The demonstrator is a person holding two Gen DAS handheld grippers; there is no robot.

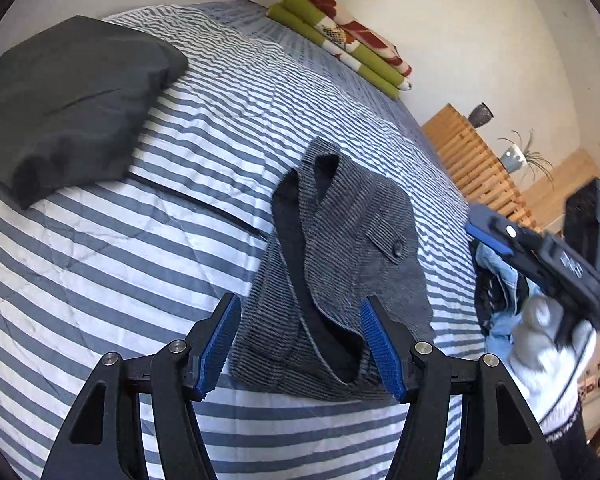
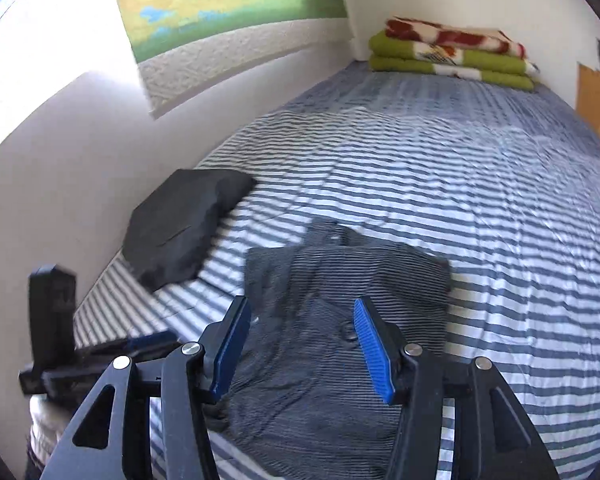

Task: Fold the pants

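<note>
- Left wrist view: the grey striped pants [image 1: 332, 264] lie bunched on the bed [image 1: 140, 264], which has a cover of blue and white stripes.
- The waist of the pants gapes open, and the dark inside shows.
- A pocket flap with a button [image 1: 397, 249] sits on the right side of the pants.
- The left claw [image 1: 298, 344] hangs just over the near end of the pants. Its two blue pads are spread wide, and they pinch nothing.
- A dark folded cloth [image 1: 72, 104] lies on the bed, far left of the pants and well apart from them.
- A green and red blanket [image 1: 340, 36] is folded at the far end of the bed, well behind the pants.
- The right claw [image 1: 496, 236] is off to the right of the pants, held by a hand in a white glove [image 1: 548, 344]. It looks blurry here.
- Right wrist view: the pants [image 2: 340, 320] lie flat on the bed [image 2: 500, 240], just in front of the claw.
- The right claw [image 2: 300, 344] is over the near part of the pants. Its pads are spread apart, with nothing pinched.
- The dark cloth [image 2: 180, 228] lies left of the pants, near the wall.
- The blanket [image 2: 452, 52] is far behind the pants.
- A green and yellow picture [image 2: 228, 4] hangs on the wall, up and left of the pants.
- The left claw [image 2: 100, 352] shows at the left edge, left of the pants.
</note>
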